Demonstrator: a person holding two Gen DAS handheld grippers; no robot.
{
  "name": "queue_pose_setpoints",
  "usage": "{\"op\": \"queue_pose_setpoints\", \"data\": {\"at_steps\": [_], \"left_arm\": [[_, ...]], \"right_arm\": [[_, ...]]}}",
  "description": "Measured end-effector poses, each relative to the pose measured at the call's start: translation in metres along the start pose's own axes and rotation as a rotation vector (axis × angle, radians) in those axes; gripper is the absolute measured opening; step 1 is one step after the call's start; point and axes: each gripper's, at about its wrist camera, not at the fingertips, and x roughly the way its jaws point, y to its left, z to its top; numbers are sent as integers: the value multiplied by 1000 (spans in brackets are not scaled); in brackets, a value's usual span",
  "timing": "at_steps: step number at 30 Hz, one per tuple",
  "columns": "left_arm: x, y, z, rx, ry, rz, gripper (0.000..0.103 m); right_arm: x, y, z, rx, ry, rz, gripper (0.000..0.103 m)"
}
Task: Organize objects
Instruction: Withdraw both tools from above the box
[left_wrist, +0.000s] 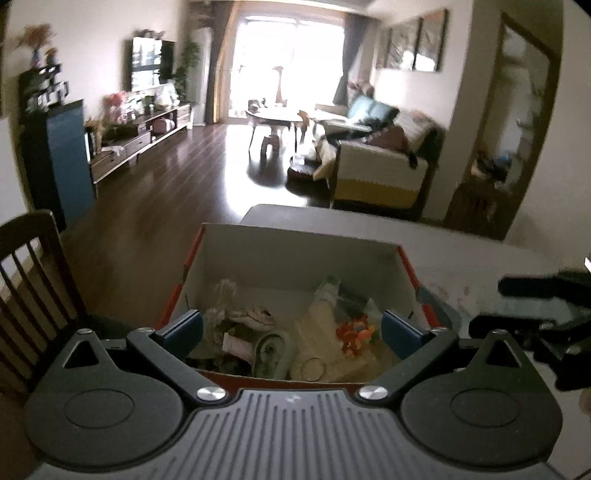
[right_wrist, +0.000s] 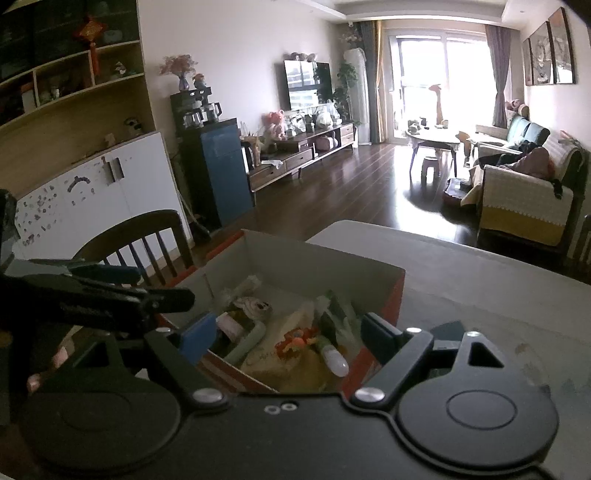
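Note:
A cardboard box (left_wrist: 295, 254) with red outer sides stands on the grey table (left_wrist: 480, 266); the right wrist view shows the box (right_wrist: 317, 258) too. Inside lie several small items: an orange toy (left_wrist: 356, 332), a pale green handle-shaped piece (left_wrist: 273, 350), a cream cloth (left_wrist: 321, 321) and a white tube (right_wrist: 334, 360). My left gripper (left_wrist: 291, 328) hovers open over the box's near edge, nothing between its blue pads. My right gripper (right_wrist: 288, 332) is open above the box's near right corner, also empty. The left gripper (right_wrist: 110, 288) shows at the left of the right wrist view.
A dark wooden chair (right_wrist: 147, 240) stands left of the table. Beyond lie a dark wood floor (left_wrist: 177, 192), a sofa (left_wrist: 384, 166), a round coffee table (left_wrist: 277, 118), a TV cabinet (right_wrist: 299, 151) and a blue cabinet (right_wrist: 218, 166). White cupboards (right_wrist: 92, 195) line the left wall.

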Motion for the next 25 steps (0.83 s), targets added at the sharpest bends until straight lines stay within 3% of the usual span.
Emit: {"op": "queue_pose_setpoints", "data": {"at_steps": [10,25], "left_arm": [[-8,-11,-11,45,-23,59,103],[-12,-22,-20,59,5,25,103]], "right_arm": [[-8,-5,-16,29,-1,-1,86],[-15,-10,-27,56,11,-14,86]]}}
